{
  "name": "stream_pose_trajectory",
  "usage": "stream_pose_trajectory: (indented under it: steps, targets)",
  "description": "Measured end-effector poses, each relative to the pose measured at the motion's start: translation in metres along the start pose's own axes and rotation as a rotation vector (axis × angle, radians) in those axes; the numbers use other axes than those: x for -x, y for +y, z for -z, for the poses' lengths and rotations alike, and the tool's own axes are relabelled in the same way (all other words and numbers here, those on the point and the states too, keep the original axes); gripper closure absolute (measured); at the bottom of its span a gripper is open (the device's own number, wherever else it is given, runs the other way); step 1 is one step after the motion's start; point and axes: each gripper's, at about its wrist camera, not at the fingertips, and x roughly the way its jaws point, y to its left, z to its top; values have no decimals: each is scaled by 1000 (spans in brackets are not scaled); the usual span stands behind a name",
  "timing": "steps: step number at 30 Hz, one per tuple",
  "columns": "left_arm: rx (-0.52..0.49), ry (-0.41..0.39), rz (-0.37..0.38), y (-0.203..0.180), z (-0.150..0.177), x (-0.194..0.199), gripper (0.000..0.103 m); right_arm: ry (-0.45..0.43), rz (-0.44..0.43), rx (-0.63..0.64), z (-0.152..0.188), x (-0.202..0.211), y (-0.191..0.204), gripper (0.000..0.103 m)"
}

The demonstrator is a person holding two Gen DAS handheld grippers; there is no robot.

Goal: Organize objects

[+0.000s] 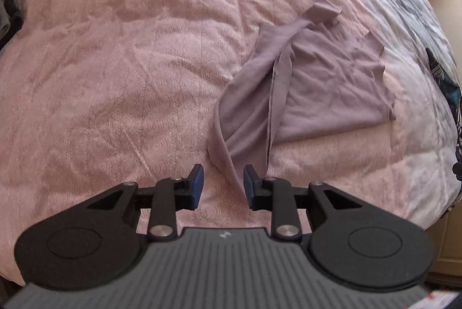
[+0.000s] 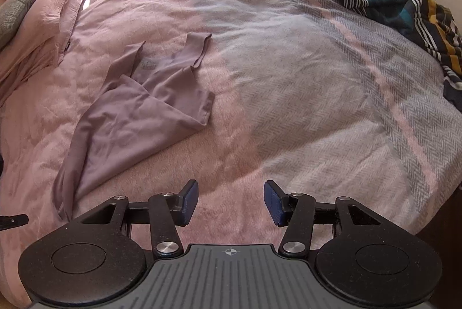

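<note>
A mauve sleeveless top (image 1: 317,83) lies crumpled on the pink bedspread (image 1: 115,78). Its narrow lower corner trails down between the fingers of my left gripper (image 1: 223,182), close beside the right pad. The jaws stand apart with a clear gap, and neither pad presses on the cloth. In the right wrist view the same top (image 2: 138,112) lies to the upper left of my right gripper (image 2: 231,199). That gripper hangs open over bare bedspread (image 2: 231,135) with nothing between its fingers.
A dark striped garment (image 2: 404,11) is heaped at the far right of the bed, and shows at the right edge as dark striped cloth (image 1: 444,78). Pink pillows (image 2: 37,49) and a grey cushion (image 2: 20,5) sit at the upper left. A grey herringbone blanket (image 2: 317,63) covers the right half.
</note>
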Motion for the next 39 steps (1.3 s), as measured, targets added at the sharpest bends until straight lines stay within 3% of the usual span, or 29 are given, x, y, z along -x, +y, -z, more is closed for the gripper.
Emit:
stream_pose_trajectory:
  steps: [4,12,20,27,29,30,31,34,36,39]
  targets:
    - [-19,37,18,2,-2,-18,78,26,13,-27,14,-9,1,55]
    - [-111,-5,68,-29,-29,-31,73,37,23,-19,11,-23,6,55]
    - [-167,-8,61,-60,-42,-57,65,23,78,-71,-7,-26,-46,55]
    - [-176,5,76,-66,-59,-99,65,32,172,-104,8,-26,-86,55]
    - [-202,-1,86,-68,-63,-110,73,28,197,-141,23,-17,-96,55]
    - [-224,-8,83,-70,-65,-112,92,29,207,-159,31,-14,-99,55]
    - [-262,-16,86,-74,-66,-113,103,31,221,-182,40,-9,-100,55]
    - [-364,-61,176,-82,-60,-92,103,29,259,-263,71,6,-94,55]
    - [-449,-86,300,-86,-46,-66,103,18,273,-314,94,18,-84,55]
    - [-606,-7,491,-91,-4,-32,103,33,277,-376,133,27,-59,55]
